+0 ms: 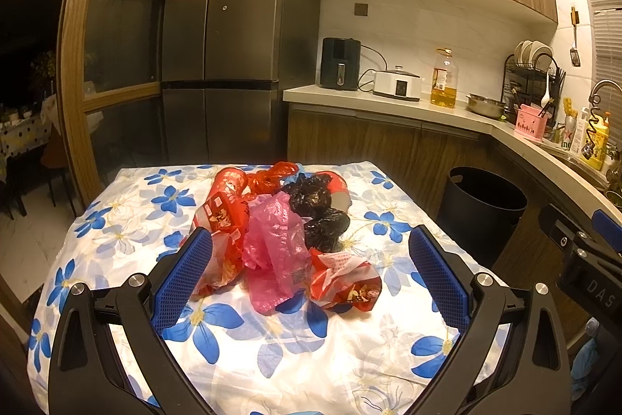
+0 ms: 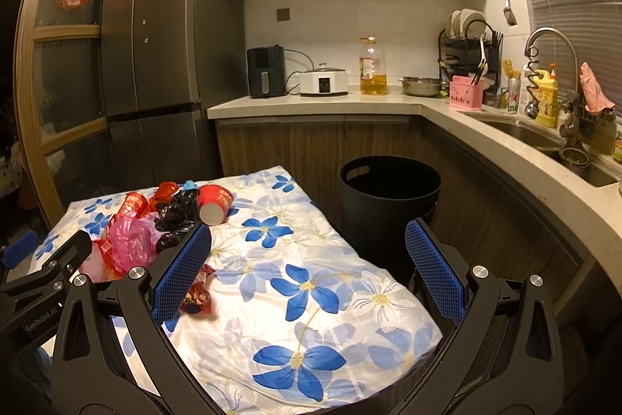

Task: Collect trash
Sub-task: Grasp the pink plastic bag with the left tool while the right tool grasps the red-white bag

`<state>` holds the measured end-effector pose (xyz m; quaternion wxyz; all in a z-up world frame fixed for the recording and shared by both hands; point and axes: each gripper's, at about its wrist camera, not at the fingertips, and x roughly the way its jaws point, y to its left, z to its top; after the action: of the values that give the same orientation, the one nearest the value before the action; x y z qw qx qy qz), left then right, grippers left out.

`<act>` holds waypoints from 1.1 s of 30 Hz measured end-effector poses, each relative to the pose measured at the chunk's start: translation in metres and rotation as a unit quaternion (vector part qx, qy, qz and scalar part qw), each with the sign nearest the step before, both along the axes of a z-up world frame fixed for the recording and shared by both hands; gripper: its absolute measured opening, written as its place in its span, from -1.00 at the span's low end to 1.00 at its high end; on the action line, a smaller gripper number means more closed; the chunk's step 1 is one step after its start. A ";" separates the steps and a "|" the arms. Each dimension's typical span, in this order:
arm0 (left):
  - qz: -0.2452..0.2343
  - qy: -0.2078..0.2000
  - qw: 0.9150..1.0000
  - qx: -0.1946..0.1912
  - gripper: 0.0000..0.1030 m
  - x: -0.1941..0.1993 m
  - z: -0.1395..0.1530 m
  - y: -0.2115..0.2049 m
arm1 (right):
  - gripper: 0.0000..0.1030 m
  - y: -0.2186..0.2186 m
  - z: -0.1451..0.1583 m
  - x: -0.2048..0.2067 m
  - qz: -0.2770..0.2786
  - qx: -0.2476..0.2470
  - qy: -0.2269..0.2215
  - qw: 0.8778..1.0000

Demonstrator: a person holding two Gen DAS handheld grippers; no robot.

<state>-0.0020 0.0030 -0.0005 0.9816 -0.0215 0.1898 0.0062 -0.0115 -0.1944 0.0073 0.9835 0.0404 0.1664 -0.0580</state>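
Crumpled plastic bags point(image 1: 280, 240) and a red cup point(image 2: 214, 202) lie heaped on the flowered tablecloth point(image 1: 272, 356), both grippers, left point(image 1: 311, 275) and right point(image 2: 307, 271), spread wide and empty; pinching one bag's bunched middle, then carrying it to the black bin point(image 2: 388, 197), looks best.

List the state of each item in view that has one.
left gripper: open, empty
right gripper: open, empty
black bin: open, no lid
red paper cup: lying on its side
pink plastic bag: crumpled
fridge: doors shut
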 end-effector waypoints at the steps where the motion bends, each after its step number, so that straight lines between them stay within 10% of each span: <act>1: 0.002 -0.002 1.000 0.000 0.89 0.001 -0.001 0.001 | 0.92 -0.001 -0.002 0.001 0.004 0.003 -0.001 1.000; 20: 0.069 -0.002 0.997 -0.033 0.88 0.031 -0.056 0.056 | 0.90 0.033 -0.081 0.069 0.134 0.020 0.032 0.990; 33: 0.064 0.001 0.997 -0.035 0.84 0.062 -0.069 0.062 | 0.11 0.069 -0.136 0.124 0.221 0.051 0.092 0.970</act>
<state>0.0603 0.0646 -0.0698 0.9775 -0.0676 0.1894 0.0629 0.1129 -0.1259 -0.1291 0.9490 0.0470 0.2640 0.1657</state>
